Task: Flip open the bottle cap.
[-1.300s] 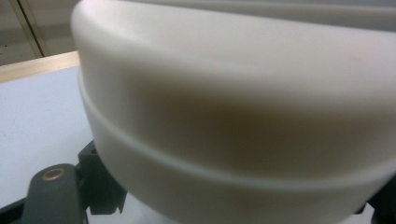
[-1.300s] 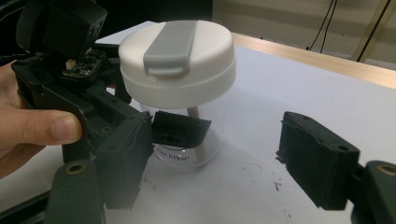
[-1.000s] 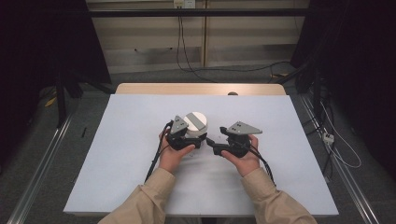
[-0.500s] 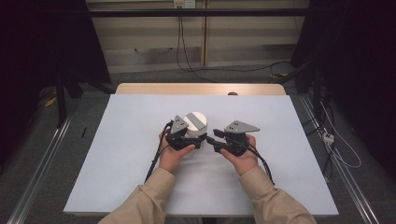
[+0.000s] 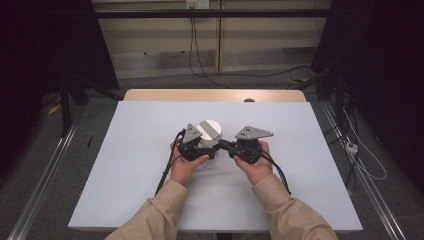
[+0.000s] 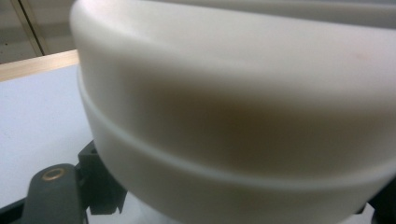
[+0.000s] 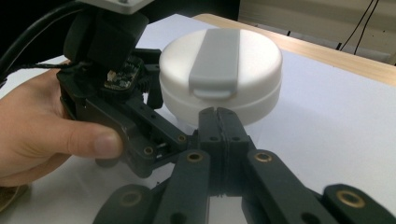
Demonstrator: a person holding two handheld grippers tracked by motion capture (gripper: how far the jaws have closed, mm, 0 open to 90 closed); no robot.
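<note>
A round white container (image 5: 209,131) of smooth matte plastic sat on the pale blue-white table cover (image 5: 125,165), near the middle of the table and held in the left gripper (image 5: 196,149). Its lid was a low dome with softly rounded edges, crossed by a flat grey strap-like tab (image 7: 215,58) that ended in a rounded lip overhanging the rim. A thin seam ran round the body where the lid met the base (image 6: 154,161).

In the left gripper view the container (image 6: 243,107) pressed up close against the camera, its side a blurred cream curve, with one black jaw showing at the lower left beside a brass-coloured rivet (image 6: 54,174). The jaws stood apart to the container's width, one on each side of the base, and appeared to clasp it, though the contact itself was hard to make out.

The right gripper (image 7: 218,120) had its two black jaws pressed flat together with nothing between them, their blunt tips just short of the container's near wall (image 7: 219,100), below the grey tab. Its linkage arms were matte black plastic pinned with brass rivets.

The left hand (image 7: 42,130) wrapped the left gripper's blocky black body (image 7: 105,100), thumb along its side. A grey three-cornered plate (image 5: 253,133) topped the right gripper (image 5: 227,146), with the right hand (image 5: 255,162) behind it.
</note>
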